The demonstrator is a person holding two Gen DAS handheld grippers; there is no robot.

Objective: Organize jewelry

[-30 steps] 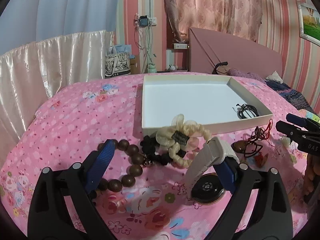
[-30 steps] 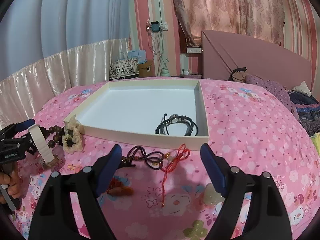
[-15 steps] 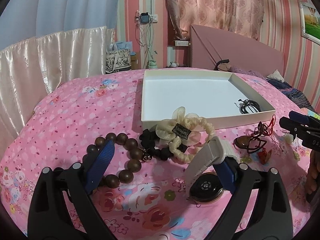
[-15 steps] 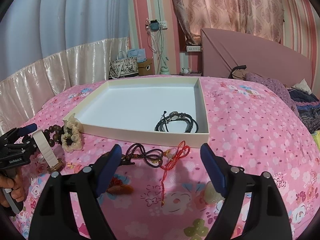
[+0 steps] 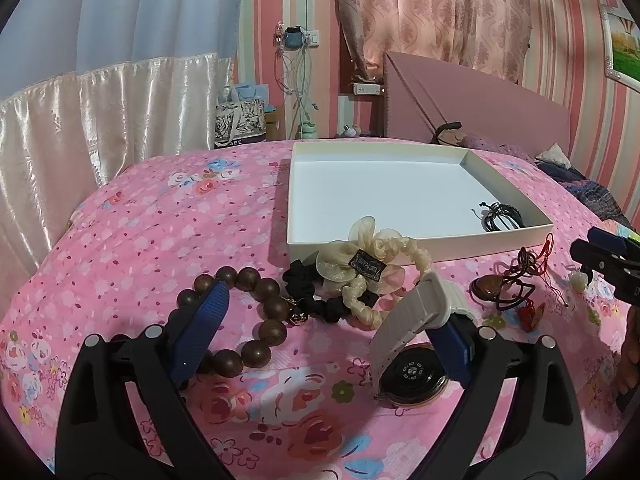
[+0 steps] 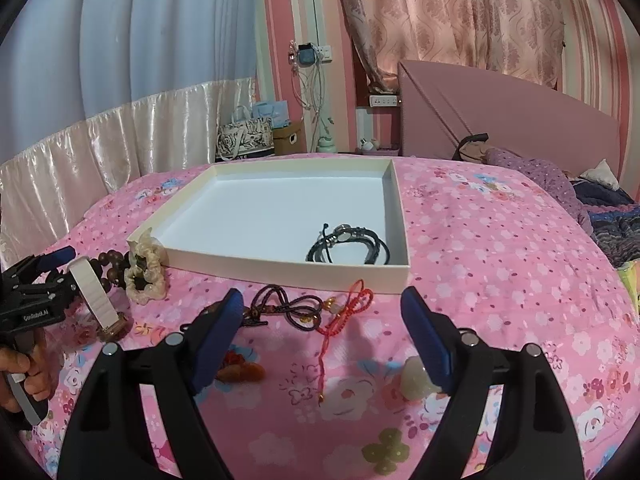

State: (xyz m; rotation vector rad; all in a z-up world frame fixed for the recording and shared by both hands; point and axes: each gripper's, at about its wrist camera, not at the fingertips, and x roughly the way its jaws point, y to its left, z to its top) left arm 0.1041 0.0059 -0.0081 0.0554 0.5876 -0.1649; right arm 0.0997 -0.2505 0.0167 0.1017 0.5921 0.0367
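Blue-padded jaws of the left gripper (image 5: 320, 340) are standing wide, yet the white watch (image 5: 416, 320) is hanging off the right-hand finger, its dial just above the pink bedspread (image 5: 140, 240); over the last second the view has been pulling back and up, so I judge the watch is being lifted toward the box. Right gripper (image 6: 324, 340) is hovering wide and empty over the red and dark cords (image 6: 316, 312). Beyond, wooden beads (image 5: 248, 312) and cream scrunchie (image 5: 372, 272) are waiting. Farther, the white box (image 6: 280, 268) is holding only a black cord bracelet (image 6: 348, 244).
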